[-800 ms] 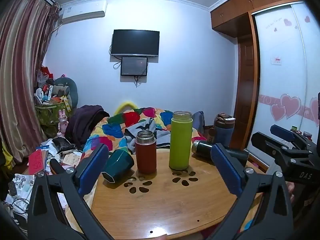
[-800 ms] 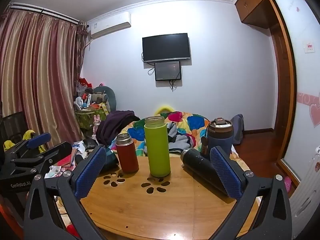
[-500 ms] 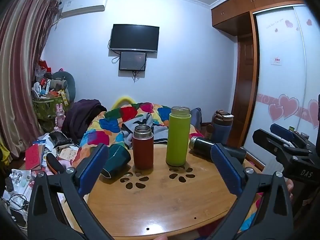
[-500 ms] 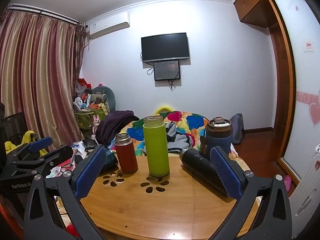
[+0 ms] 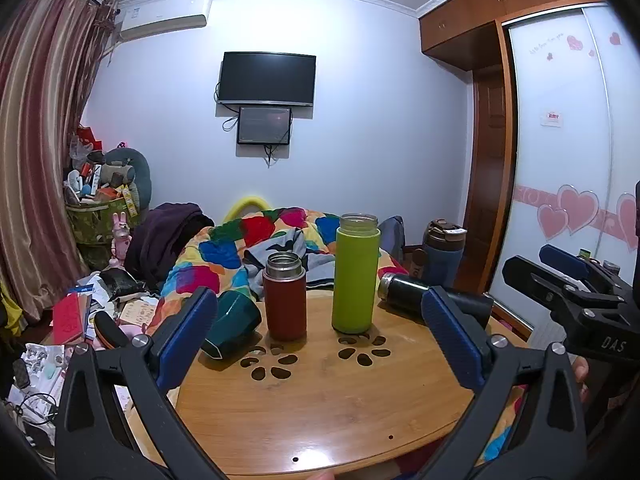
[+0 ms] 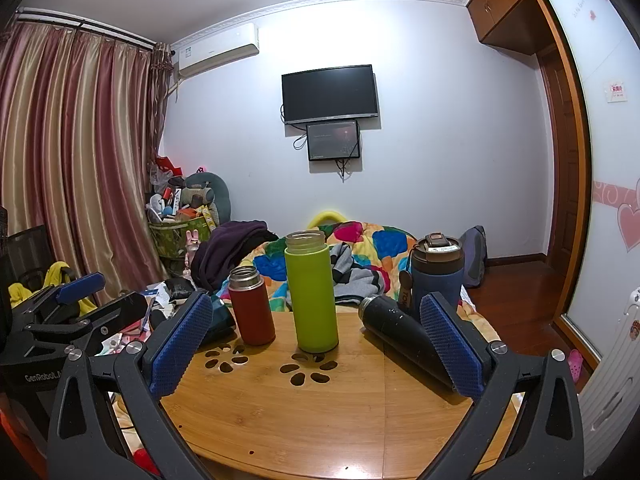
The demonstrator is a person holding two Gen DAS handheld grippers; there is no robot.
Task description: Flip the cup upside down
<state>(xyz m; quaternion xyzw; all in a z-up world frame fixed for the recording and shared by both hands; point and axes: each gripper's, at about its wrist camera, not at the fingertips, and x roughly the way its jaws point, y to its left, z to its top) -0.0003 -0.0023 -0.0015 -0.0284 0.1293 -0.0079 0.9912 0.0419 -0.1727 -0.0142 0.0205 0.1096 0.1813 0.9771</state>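
Lying on its side at the surface's (image 5: 320, 408) left edge, the dark green cup (image 5: 232, 330) looks light, rigid, slick; grip across its walls. Both grippers (image 5: 320, 332) (image 6: 316, 344) hang empty, jaws apart.

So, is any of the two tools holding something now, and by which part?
Nothing is held. The left tool and the right tool are both open, with no cup or bottle between their pads.

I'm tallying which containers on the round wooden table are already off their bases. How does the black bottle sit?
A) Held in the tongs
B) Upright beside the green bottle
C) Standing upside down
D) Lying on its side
D: the black bottle lies on its side on the table, right of the upright green bottle, with nothing holding it.
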